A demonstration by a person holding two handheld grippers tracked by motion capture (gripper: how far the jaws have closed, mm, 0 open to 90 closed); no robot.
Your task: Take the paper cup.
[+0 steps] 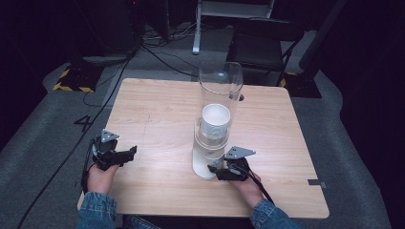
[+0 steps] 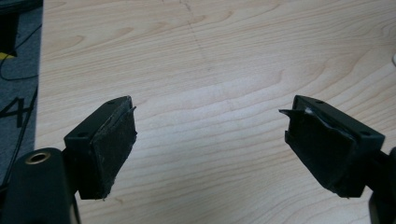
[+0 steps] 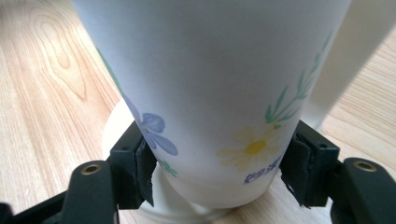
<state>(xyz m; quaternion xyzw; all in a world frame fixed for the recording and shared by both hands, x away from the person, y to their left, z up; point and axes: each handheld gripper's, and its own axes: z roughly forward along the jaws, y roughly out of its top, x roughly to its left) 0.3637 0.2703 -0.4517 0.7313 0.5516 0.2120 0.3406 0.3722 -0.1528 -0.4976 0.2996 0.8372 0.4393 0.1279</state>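
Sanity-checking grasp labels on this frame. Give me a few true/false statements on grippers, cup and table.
1. The right gripper is shut on the flowered paper cup. True.
2. The left gripper holds a cup. False: its jaws stand open over bare table.
3. The cup held is plain white. False: it bears blue and yellow flowers.
4. A clear tube stands upright on the table with a white cup inside it. True.
5. The left gripper touches the tube. False: it is well apart, near the table's left edge.

Dark recording lab: floor cables [image 1: 157, 55], hazard tape [image 1: 71, 87]
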